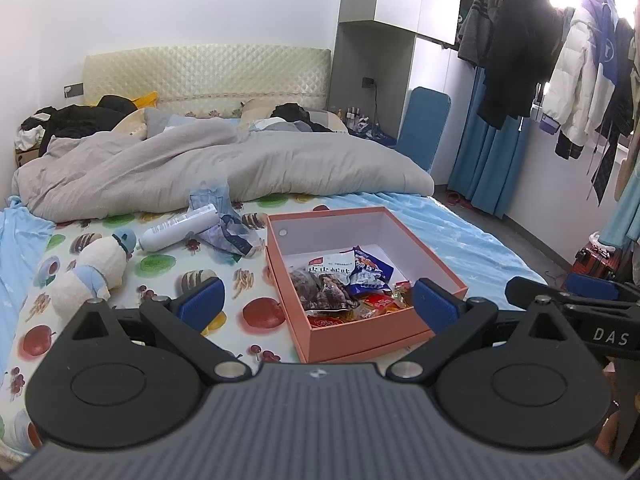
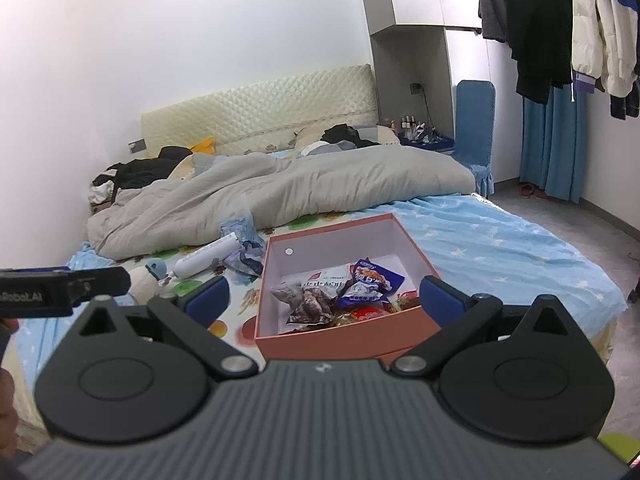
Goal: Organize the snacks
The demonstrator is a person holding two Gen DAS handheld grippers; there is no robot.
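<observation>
A pink box (image 1: 360, 336) of snack packets (image 1: 352, 276) sits on the fruit-print bed sheet (image 1: 168, 264), grey duvet (image 1: 224, 164) at twelve o'clock, hanging coats (image 1: 560, 60) at two. The left gripper (image 1: 318, 300) and right gripper (image 2: 322, 300) both gape wide, holding nothing.

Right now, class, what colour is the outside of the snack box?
Pink box, clearest in the left wrist view.
</observation>
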